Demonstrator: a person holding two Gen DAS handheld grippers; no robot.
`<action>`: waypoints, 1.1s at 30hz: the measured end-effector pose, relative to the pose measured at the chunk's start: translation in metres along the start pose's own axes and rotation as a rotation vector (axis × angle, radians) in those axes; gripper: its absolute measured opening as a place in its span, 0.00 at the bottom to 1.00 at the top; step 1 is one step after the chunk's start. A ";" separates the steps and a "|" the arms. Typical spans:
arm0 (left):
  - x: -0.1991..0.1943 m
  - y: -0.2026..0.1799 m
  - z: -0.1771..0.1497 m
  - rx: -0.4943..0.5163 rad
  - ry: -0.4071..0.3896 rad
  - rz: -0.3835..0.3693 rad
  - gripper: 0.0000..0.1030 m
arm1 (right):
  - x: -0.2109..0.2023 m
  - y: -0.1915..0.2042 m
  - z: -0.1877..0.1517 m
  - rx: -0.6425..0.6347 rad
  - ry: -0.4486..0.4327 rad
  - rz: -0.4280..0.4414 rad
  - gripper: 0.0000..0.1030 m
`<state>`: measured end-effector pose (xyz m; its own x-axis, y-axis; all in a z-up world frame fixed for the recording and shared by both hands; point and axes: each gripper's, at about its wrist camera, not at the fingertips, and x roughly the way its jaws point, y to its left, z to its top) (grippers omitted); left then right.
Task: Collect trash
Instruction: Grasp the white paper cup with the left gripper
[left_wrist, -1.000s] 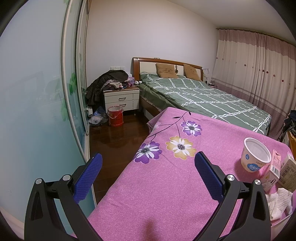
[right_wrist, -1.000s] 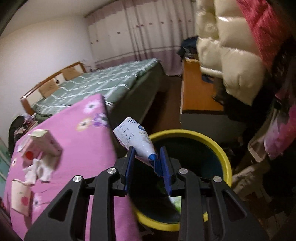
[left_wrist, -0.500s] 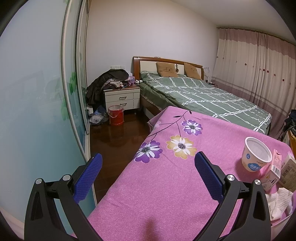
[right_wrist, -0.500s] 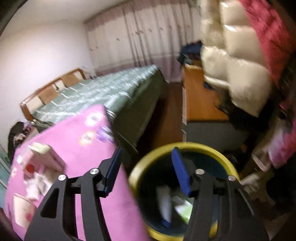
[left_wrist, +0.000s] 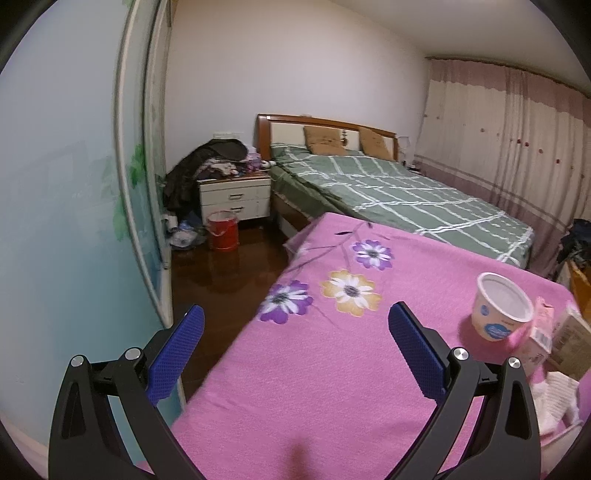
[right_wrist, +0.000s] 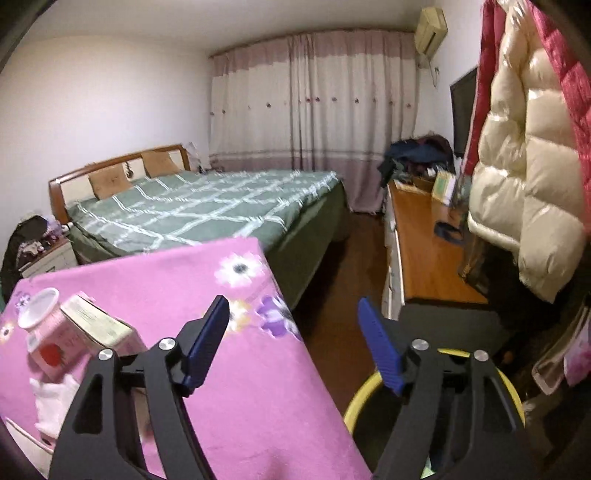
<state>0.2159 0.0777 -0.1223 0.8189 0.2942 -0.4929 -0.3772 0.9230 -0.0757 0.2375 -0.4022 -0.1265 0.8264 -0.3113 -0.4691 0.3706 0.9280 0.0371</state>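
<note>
A white paper cup stands on the pink flowered cloth, beside a pink carton, a beige carton and crumpled white tissue. My left gripper hangs open over the cloth's left edge, nothing between its blue pads. In the right wrist view the same cup, cartons and tissue lie at the left. My right gripper stands over the cloth's right edge, its jaws opening and empty. The yellow-rimmed bin shows low right, behind its fingers.
A green checked bed lies beyond the cloth. A wooden desk and hanging puffy coats crowd the right. A white nightstand, a red bucket and piled clothes stand at the far left by a sliding glass door.
My right gripper let go of the white-and-blue tube over the yellow bin, opened wide, then swung left and up toward the cloth. The left gripper has stayed put.
</note>
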 end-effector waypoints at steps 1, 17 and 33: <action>-0.003 -0.002 0.000 0.002 0.004 -0.014 0.95 | -0.001 0.001 0.001 -0.002 0.000 -0.005 0.67; -0.133 -0.152 -0.075 0.325 0.232 -0.494 0.95 | 0.006 -0.006 -0.003 0.006 0.025 -0.018 0.69; -0.105 -0.179 -0.119 0.348 0.364 -0.435 0.80 | 0.007 -0.003 -0.003 -0.001 0.037 -0.012 0.71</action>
<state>0.1456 -0.1478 -0.1599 0.6438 -0.1693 -0.7462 0.1665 0.9828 -0.0793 0.2410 -0.4064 -0.1327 0.8055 -0.3146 -0.5022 0.3802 0.9244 0.0307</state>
